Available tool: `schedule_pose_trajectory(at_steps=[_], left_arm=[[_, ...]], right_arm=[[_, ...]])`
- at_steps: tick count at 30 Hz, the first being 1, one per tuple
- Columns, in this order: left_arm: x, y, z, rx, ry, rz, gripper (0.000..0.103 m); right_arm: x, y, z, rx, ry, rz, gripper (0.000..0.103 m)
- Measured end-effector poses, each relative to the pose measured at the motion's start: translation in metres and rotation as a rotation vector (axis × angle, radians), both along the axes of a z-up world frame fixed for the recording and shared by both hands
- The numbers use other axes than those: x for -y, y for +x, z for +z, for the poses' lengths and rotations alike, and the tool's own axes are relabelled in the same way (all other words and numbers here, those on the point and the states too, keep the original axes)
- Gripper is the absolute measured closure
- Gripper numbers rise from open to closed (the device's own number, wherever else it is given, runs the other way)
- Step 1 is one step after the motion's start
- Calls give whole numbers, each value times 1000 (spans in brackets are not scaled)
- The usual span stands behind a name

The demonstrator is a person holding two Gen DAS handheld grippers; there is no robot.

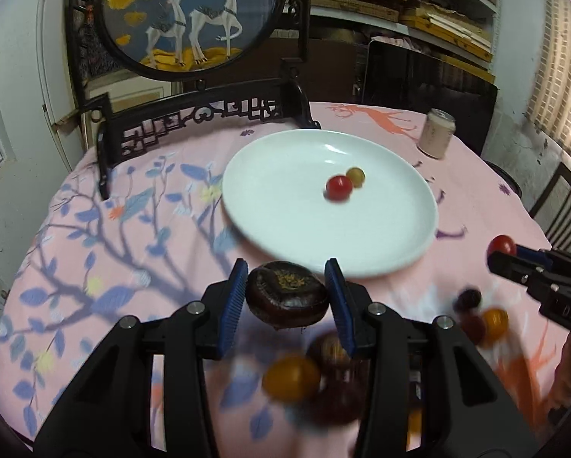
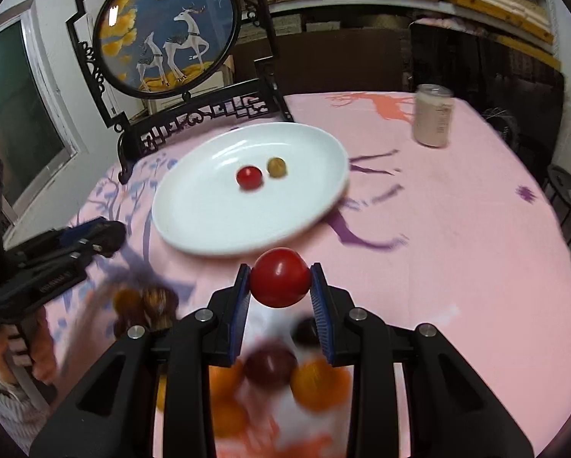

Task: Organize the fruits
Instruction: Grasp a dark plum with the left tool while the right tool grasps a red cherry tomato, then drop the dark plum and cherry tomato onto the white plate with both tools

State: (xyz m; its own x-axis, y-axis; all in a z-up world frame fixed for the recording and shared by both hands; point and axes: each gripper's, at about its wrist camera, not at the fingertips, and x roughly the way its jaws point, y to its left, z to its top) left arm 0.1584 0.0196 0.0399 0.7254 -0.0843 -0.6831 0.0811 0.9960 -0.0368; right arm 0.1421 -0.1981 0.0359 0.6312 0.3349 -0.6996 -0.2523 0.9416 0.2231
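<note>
Left claw (image 1: 285, 292) pinches a dark, glossy, flattish round fruit (image 1: 287, 295) betw. ribbed blue pads, right claw (image 2: 280, 282) pinches a smooth red tomato (image 2: 280, 278), both above the pink cloth counter (image 2: 457, 236) near a shiny white plate (image 1: 285, 229) w/ two small round fruits.

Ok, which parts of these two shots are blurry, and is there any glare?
Left wrist view: the loose fruit low in frame is smeared, while the dark fruit in the left claw is sharp; a small highlight sits on the plate. Right wrist view: the pile under the right claw is blurred, its tomato crisp; glare streaks the round picture.
</note>
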Motion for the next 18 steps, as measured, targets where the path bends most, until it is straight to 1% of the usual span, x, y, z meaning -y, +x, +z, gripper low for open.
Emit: schedule_pose_trajectory(at_steps=[3,6,8,9,10,11,15,18], left_arm=[[6,26,-7,-22,-1,-1,60],[10,47,-14,-45,-25,-7,60],[8,54,-15,-41,-45,-1,60],[6,54,-16,-41,-52,-2,59],[6,54,-16,-39,-56,-6,53],[5,53,-16,-36,-54,-5,46],[4,47,-14,-16,-37,0,44],[2,33,-13,11,-2,18,41]], right_arm=[[-11,33,-8,-34,22,0,71],[-18,58,-14,-47,23,12,71],[-23,70,-16,-49,21,29,67],[-24,72,-16,-46,19,30,57],[-24,72,-16,-34,14,30,46],[-23,70,-16,-23,10,28,45],[-17,65,-19,-31,20,13,45],[-15,53,-15,-5,-13,-3,45]])
